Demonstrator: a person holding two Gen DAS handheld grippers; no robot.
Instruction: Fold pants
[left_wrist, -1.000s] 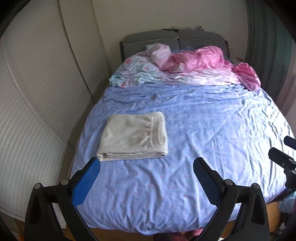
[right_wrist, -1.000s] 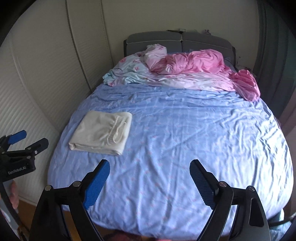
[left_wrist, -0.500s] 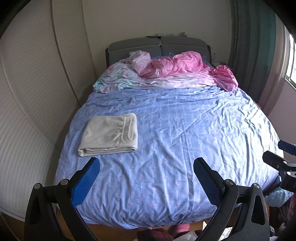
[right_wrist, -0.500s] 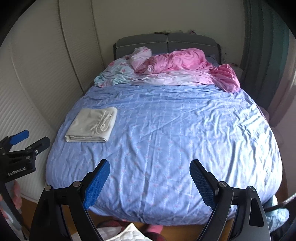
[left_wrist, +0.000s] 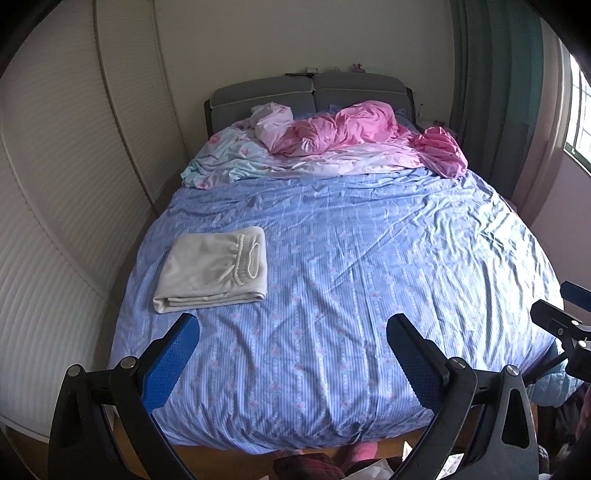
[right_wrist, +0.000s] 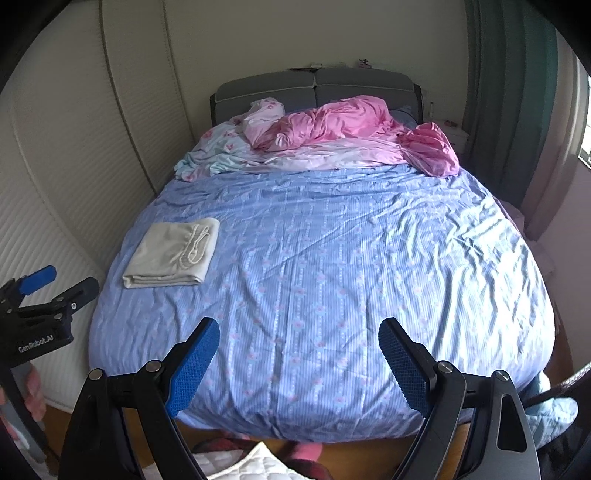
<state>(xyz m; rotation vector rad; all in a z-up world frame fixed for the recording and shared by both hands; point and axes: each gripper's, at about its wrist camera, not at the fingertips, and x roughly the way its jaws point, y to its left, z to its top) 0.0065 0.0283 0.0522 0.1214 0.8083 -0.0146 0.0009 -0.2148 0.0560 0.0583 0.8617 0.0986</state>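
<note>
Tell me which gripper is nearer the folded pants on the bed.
Left. The left gripper hangs just short of the folded pants, slightly to their right; the right gripper is farther right, both open and empty.

Ahead of me a bed (left_wrist: 332, 424) fills the middle of the frame under a wrinkled blue striped sheet (left_wrist: 369, 277). At top centre a grey padded headboard (left_wrist: 258, 94) backs a crumpled pink quilt (left_wrist: 354, 127) and a pale blue floral cover (left_wrist: 236, 157). A teal curtain (left_wrist: 491, 92) hangs at upper right, and ribbed white wardrobe doors (left_wrist: 55, 166) run down the left edge.
</note>
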